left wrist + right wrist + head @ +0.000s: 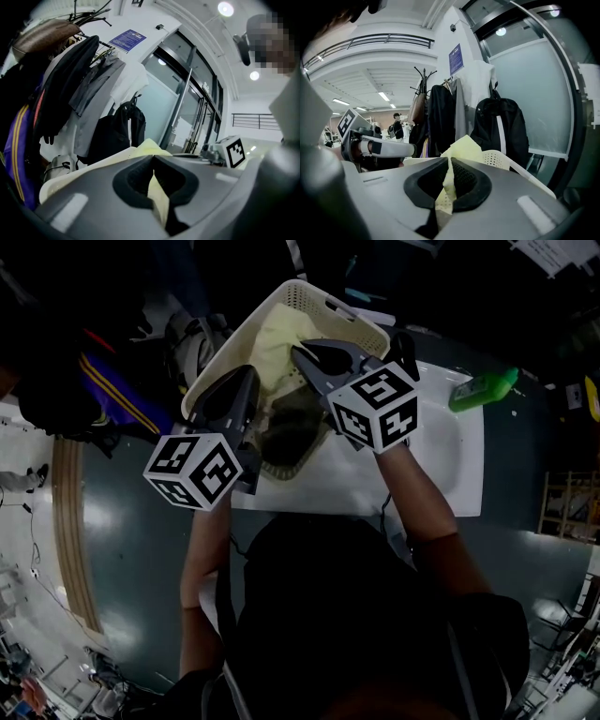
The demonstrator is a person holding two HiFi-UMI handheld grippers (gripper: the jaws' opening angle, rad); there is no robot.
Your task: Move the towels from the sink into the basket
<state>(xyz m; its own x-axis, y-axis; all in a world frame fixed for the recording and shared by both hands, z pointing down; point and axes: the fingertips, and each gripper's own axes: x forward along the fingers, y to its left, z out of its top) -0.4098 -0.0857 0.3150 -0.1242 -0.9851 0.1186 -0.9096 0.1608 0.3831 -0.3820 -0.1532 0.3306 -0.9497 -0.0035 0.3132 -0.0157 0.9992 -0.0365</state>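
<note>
Both pairs of jaws are pressed together on one pale yellow waffle-textured towel: the left gripper [153, 174] pinches a fold that runs down through the gap between its dark pads, and the right gripper [449, 174] clamps another fold of the same pale yellow towel [445, 190] the same way. From the head view the two grippers sit side by side, near each other, their tips over the cream perforated plastic basket [319, 298], with the towel bunched inside it between and beyond them. A darker cloth [292, 427] lies in the near end of the basket, just below the jaws. The basket stands at the left end of the white rectangular sink [450, 465]. A green plastic bottle [483, 388] lies at the sink's far right corner, well apart from the grippers. Behind the basket, dark coats [440, 117] and a black backpack [499, 123] hang against the wall.
</note>
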